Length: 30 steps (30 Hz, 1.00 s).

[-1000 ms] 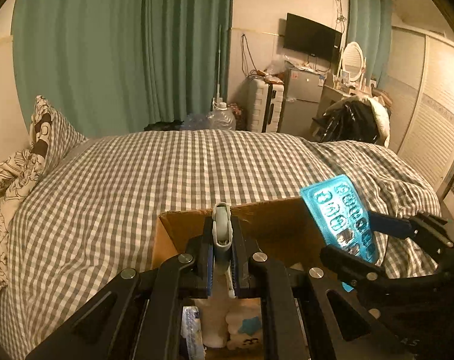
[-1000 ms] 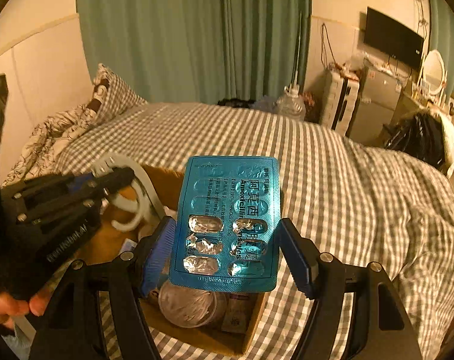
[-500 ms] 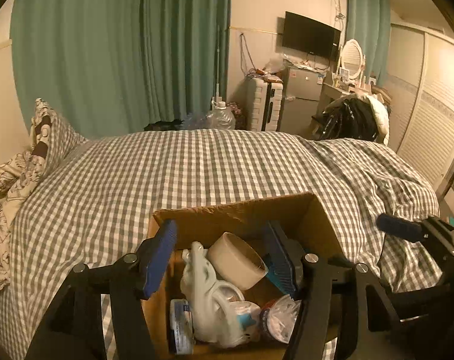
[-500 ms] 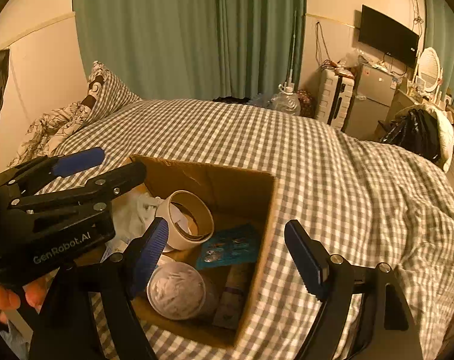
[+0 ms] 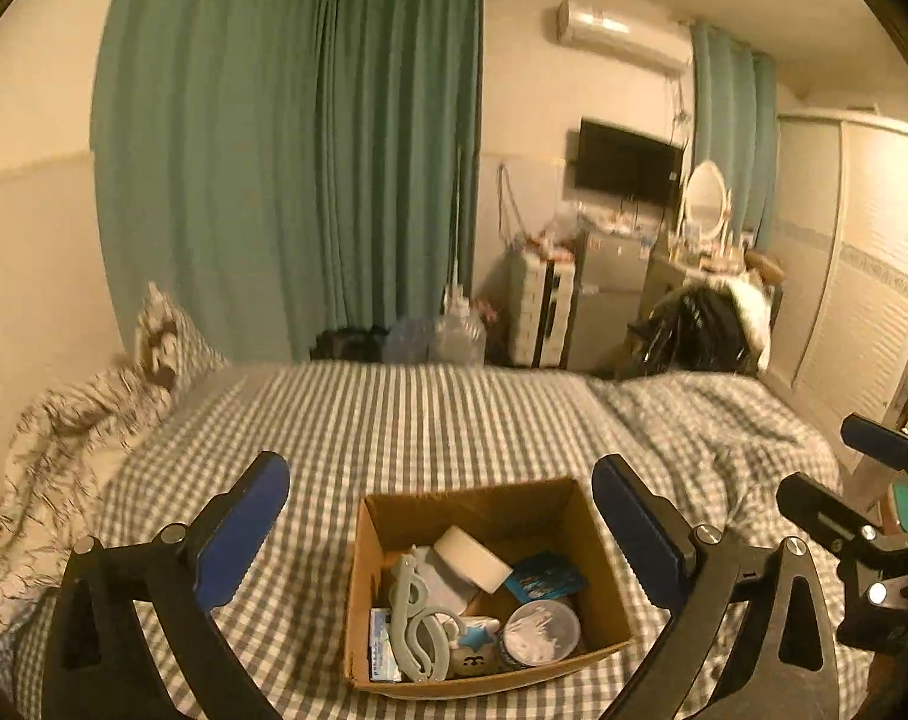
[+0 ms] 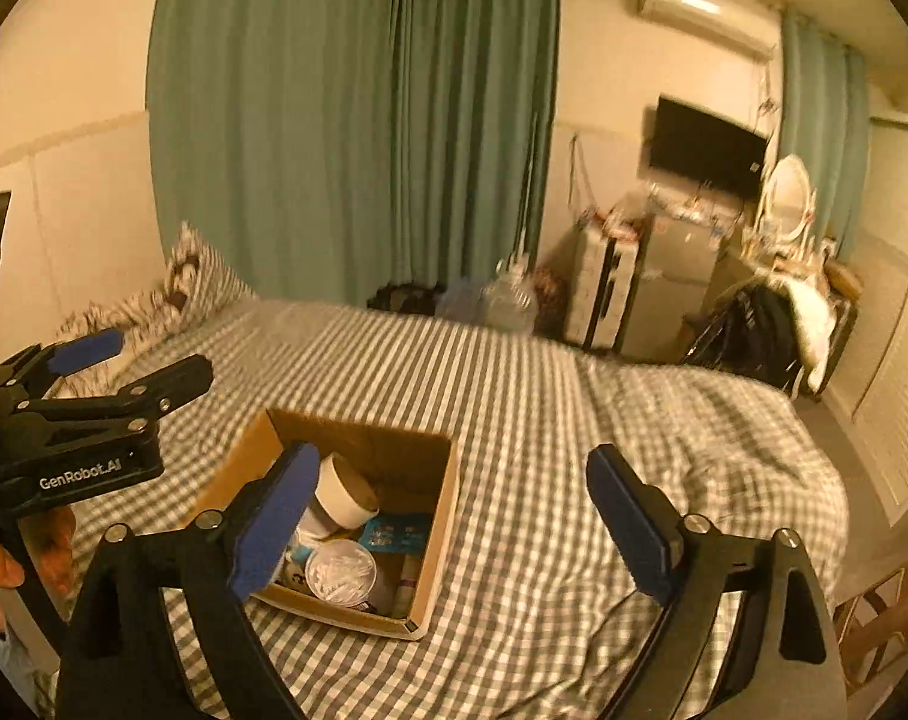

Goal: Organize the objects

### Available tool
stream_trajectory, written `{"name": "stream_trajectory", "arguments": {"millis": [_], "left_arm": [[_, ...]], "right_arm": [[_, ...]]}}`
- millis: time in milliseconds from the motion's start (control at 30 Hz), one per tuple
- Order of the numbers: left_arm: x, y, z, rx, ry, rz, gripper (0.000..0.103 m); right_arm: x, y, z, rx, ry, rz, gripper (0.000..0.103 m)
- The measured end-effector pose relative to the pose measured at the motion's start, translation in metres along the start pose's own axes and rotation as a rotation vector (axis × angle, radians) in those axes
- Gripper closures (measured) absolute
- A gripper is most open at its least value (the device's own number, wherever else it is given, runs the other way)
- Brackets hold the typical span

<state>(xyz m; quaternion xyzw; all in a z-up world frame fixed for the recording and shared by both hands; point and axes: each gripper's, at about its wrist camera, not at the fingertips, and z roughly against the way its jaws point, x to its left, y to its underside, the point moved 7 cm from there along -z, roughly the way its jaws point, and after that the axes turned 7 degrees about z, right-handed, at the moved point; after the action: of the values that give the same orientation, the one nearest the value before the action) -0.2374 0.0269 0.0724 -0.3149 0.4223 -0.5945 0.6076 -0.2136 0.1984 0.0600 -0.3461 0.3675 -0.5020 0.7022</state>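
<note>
My left gripper and right gripper are both opening wide with nothing between their pads, above the cardboard box. The box sits on the checked bed, holding a tape roll, blue blister pack and grey clip.

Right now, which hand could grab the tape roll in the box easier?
Probably the left gripper: the box and tape roll sit centred between its fingers. For the right gripper, they lie off to one side, behind a finger. Both grippers' jaws are opening, empty.
</note>
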Motion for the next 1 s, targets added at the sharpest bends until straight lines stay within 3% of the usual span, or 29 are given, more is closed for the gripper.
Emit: {"name": "stream_trajectory", "arguments": {"millis": [200,533,733,1000], "left_arm": [[-0.003,-0.014,0.052,-0.074,0.005,-0.02,0.0],[0.016,0.005,0.103,-0.152,-0.007,0.042,0.0],[0.029,0.036,0.109,-0.152,-0.024,0.081,0.0],[0.047,0.096,0.074,-0.062,-0.096,0.088,0.0]], "right_arm": [[-0.004,-0.017,0.064,-0.098,0.065,0.005,0.0],[0.01,-0.003,0.12,-0.208,0.117,-0.019,0.0],[0.02,0.025,0.107,-0.201,0.114,-0.009,0.0],[0.019,0.083,0.051,-0.129,0.112,-0.039,0.0]]}}
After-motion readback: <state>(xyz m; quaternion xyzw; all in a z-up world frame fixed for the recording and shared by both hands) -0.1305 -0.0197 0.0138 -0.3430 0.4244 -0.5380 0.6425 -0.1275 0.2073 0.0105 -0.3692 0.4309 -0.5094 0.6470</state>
